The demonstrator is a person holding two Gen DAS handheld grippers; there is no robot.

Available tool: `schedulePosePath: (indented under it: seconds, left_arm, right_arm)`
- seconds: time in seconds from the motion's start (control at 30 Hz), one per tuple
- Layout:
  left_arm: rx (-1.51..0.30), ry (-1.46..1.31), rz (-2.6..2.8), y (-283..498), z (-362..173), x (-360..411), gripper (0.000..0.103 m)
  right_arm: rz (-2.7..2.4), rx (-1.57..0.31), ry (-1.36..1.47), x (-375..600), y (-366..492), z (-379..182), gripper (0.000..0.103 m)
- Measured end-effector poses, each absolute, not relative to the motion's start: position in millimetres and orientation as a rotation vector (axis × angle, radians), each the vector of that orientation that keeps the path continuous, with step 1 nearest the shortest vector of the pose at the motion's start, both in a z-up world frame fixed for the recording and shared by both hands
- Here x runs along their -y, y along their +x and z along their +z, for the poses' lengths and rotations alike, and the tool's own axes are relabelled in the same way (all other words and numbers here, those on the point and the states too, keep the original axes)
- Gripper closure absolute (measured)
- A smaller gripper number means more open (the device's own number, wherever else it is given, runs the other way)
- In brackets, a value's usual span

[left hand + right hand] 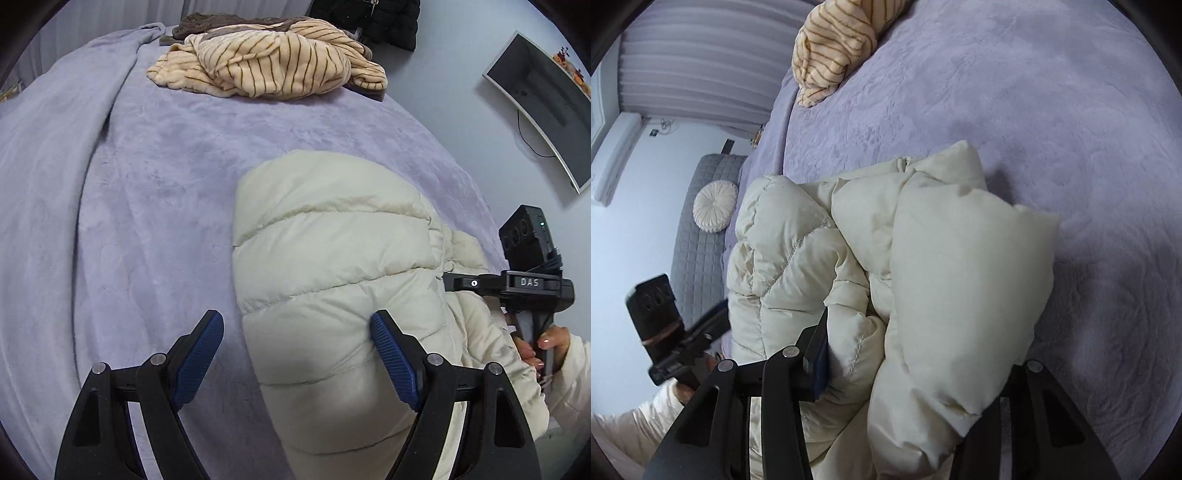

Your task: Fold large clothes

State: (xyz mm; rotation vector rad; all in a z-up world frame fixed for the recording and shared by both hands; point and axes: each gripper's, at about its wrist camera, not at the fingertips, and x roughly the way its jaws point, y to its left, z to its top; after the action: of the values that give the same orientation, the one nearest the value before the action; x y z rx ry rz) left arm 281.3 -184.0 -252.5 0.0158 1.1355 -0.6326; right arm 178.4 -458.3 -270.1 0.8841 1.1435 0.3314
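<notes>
2 views, and each catches stuff the other misses. Left wrist view shows the left gripper (297,362) with jaws apart over the cream puffer jacket (332,258), 1 pad touching its quilting, plus a wall screen (543,107). Right wrist view shows the right gripper (912,373) with jaws clamped on a folded bulge of that jacket, and a grey sofa (698,258) beside the bed (1034,110). Jacket sits at the bed's near edge; lots of bare lilac blanket stretches toward the striped garment (266,59).
</notes>
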Motion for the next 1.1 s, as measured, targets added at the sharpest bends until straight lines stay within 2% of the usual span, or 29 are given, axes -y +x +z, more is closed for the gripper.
schedulePosePath:
  seconds: [0.27, 0.33, 0.47, 0.53, 0.67, 0.83, 0.9, 1.0, 1.1]
  left_arm:
    - [-1.102, 0.032, -0.651, 270, -240, 196, 0.021]
    - [-1.104, 0.023, -0.647, 271, -239, 196, 0.021]
    - [-1.095, 0.015, -0.655, 267, -235, 195, 0.021]
    - [-1.102, 0.016, -0.674, 267, -237, 197, 0.021]
    - [-1.116, 0.018, -0.721, 267, -245, 205, 0.021]
    - [-1.108, 0.061, -0.751, 265, -251, 217, 0.02]
    - [-1.099, 0.076, -0.741, 262, -252, 223, 0.02]
    - [-1.073, 0.13, -0.736, 252, -248, 239, 0.017]
    - [-1.045, 0.217, -0.74, 239, -248, 257, 0.016]
  right_arm:
    - [0.074, -1.102, 0.682, 465, 114, -161, 0.054]
    - [-0.004, -1.142, 0.66, 467, 102, -150, 0.053]
    - [-0.052, -1.202, 0.85, 487, 94, -185, 0.054]
    - [-0.008, -1.181, 0.938, 488, 100, -206, 0.092]
    - [0.049, -1.216, 0.911, 475, 129, -246, 0.095]
    - [0.298, -1.136, 0.91, 456, 168, -262, 0.096]
    - [0.347, -1.161, 0.906, 452, 182, -282, 0.097]
    - [0.346, -1.177, 0.991, 452, 189, -312, 0.101]
    - [0.343, -1.17, 1.01, 452, 185, -316, 0.101]
